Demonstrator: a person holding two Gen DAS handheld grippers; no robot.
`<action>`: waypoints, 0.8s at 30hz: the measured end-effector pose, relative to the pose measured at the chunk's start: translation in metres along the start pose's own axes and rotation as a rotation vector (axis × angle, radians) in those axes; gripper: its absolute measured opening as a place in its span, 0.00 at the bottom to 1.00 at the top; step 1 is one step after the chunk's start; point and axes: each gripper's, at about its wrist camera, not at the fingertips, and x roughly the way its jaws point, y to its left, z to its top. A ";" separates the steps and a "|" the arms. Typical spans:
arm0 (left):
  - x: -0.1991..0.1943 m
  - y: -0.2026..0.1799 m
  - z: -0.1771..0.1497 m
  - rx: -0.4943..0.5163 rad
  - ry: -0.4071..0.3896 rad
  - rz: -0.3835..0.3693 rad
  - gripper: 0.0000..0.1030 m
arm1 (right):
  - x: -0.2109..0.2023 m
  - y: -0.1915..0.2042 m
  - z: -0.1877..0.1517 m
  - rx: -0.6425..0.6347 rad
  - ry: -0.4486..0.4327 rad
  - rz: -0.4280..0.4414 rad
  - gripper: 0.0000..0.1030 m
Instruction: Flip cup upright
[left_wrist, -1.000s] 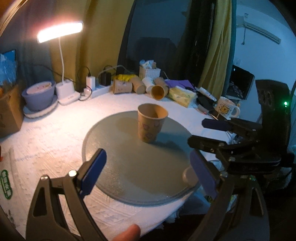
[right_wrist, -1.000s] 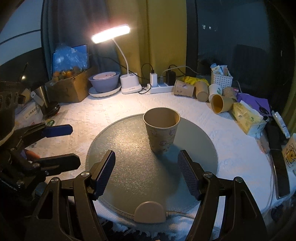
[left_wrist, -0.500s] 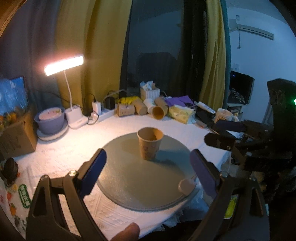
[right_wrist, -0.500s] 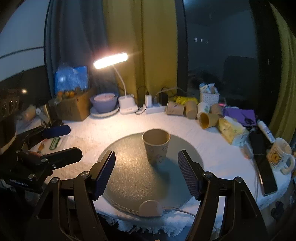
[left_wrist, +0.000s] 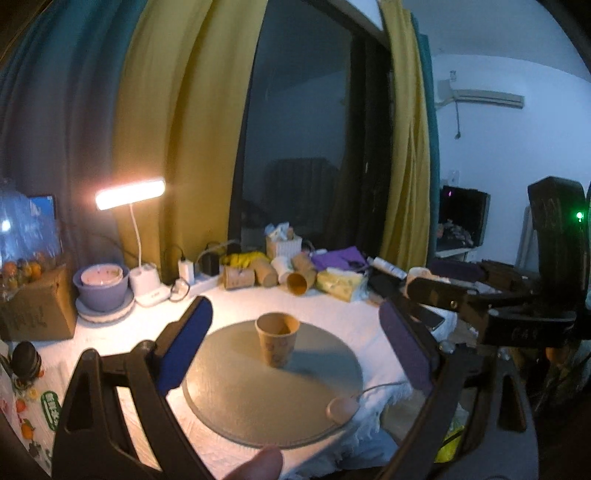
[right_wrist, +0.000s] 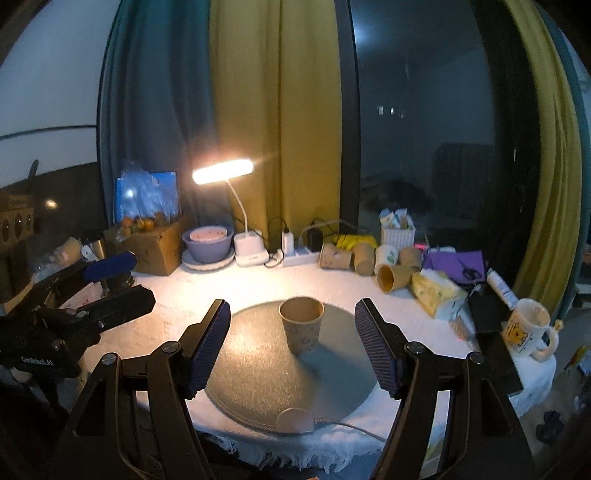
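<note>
A brown paper cup (left_wrist: 277, 342) stands upright, mouth up, on a round grey glass turntable (left_wrist: 236, 402) on a white-clothed table. It also shows in the right wrist view (right_wrist: 301, 329) on the turntable (right_wrist: 258, 384). My left gripper (left_wrist: 293, 350) is open and empty, held back from the cup and above the table's near edge. My right gripper (right_wrist: 293, 349) is open and empty, also well back from the cup. Each gripper shows in the other's view, the right one (left_wrist: 480, 291) at right, the left one (right_wrist: 107, 280) at left.
A lit desk lamp (right_wrist: 236, 206), a purple bowl (right_wrist: 208, 242), a power strip and several paper cups lying on their sides (right_wrist: 369, 256) line the table's far edge. A tissue pack (right_wrist: 437, 293) and a white mug (right_wrist: 528, 328) sit at right, a cardboard box (right_wrist: 151, 243) at left.
Both grippers have drawn back and risen away from the cup, so the table and cup look smaller. The cup has stayed upright on the turntable. Both grippers stay open.
</note>
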 end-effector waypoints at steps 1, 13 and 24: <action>-0.003 0.000 0.001 0.002 -0.013 -0.001 0.90 | -0.003 0.002 0.002 -0.002 -0.009 -0.002 0.71; -0.027 0.007 0.009 -0.011 -0.124 0.047 0.90 | -0.024 0.013 0.009 -0.015 -0.065 -0.057 0.71; -0.027 0.010 0.007 -0.019 -0.116 0.087 0.90 | -0.019 0.008 -0.001 0.019 -0.072 -0.128 0.71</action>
